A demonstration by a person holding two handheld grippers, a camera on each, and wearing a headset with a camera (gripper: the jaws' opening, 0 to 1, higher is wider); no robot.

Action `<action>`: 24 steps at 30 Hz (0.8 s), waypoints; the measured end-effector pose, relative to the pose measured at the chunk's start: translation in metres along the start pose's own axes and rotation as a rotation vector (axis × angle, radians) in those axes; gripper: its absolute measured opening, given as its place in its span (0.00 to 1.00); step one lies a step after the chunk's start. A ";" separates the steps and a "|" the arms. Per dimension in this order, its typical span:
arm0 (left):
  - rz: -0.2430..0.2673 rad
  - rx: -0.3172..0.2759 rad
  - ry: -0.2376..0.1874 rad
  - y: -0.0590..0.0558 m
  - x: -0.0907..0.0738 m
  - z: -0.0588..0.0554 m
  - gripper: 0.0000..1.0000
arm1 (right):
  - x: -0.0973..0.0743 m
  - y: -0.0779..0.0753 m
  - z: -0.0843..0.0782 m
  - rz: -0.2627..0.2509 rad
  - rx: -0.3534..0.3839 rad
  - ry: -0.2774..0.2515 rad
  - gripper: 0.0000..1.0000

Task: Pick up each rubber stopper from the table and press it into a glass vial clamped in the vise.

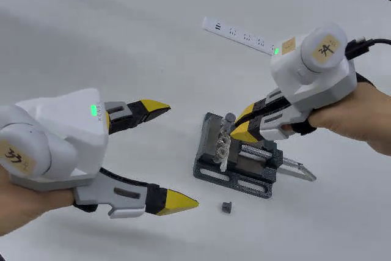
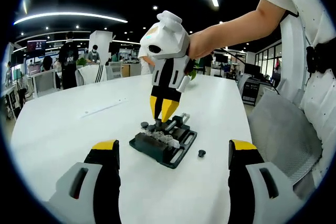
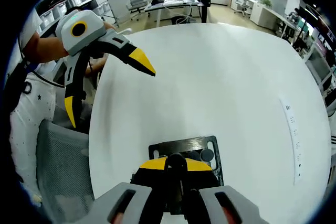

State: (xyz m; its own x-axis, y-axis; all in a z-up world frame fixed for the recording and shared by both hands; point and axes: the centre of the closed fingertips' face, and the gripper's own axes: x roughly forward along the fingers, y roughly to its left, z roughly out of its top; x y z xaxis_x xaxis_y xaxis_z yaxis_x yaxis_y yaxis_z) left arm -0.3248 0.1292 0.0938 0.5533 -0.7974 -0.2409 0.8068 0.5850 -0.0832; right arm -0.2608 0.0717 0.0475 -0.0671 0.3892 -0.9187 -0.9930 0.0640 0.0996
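Note:
A small black vise (image 1: 239,180) (image 2: 153,150) (image 3: 211,142) stands on the white table and clamps a row of glass vials (image 1: 222,148) (image 2: 164,139). A grey stopper (image 1: 230,117) (image 2: 144,125) (image 3: 207,155) sits on the end vial. My right gripper (image 1: 242,125) (image 2: 164,110) (image 3: 176,164) points down over the vise, shut on a dark rubber stopper (image 3: 176,159). Another loose stopper (image 1: 226,207) (image 2: 201,153) lies on the table beside the vise. My left gripper (image 1: 171,155) (image 2: 173,146) (image 3: 107,94) hovers left of the vise, open wide and holding nothing.
A white power strip (image 1: 239,33) (image 3: 294,140) lies on the table beyond the vise. A vise handle (image 1: 298,169) sticks out toward the right. A grey chair (image 2: 286,129) stands at the table's edge, and people and desks are in the room behind.

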 end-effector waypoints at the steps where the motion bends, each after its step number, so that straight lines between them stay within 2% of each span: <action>1: 0.000 0.000 -0.001 0.000 0.000 0.000 0.85 | 0.001 0.000 -0.001 0.001 -0.001 0.006 0.05; 5: -0.003 0.001 -0.002 -0.001 0.000 -0.001 0.85 | 0.004 0.001 -0.007 0.001 -0.008 0.032 0.05; 15: -0.011 -0.005 -0.003 -0.004 0.001 -0.003 0.85 | 0.012 -0.004 -0.010 0.005 -0.010 0.053 0.05; 24: -0.015 -0.012 -0.001 -0.005 0.001 -0.005 0.84 | 0.010 -0.002 -0.011 0.010 -0.015 0.065 0.05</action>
State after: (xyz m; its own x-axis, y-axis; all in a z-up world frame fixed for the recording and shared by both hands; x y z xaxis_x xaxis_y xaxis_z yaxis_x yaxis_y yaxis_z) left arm -0.3299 0.1264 0.0893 0.5417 -0.8059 -0.2388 0.8123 0.5750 -0.0981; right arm -0.2601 0.0653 0.0337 -0.0832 0.3291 -0.9406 -0.9935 0.0465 0.1041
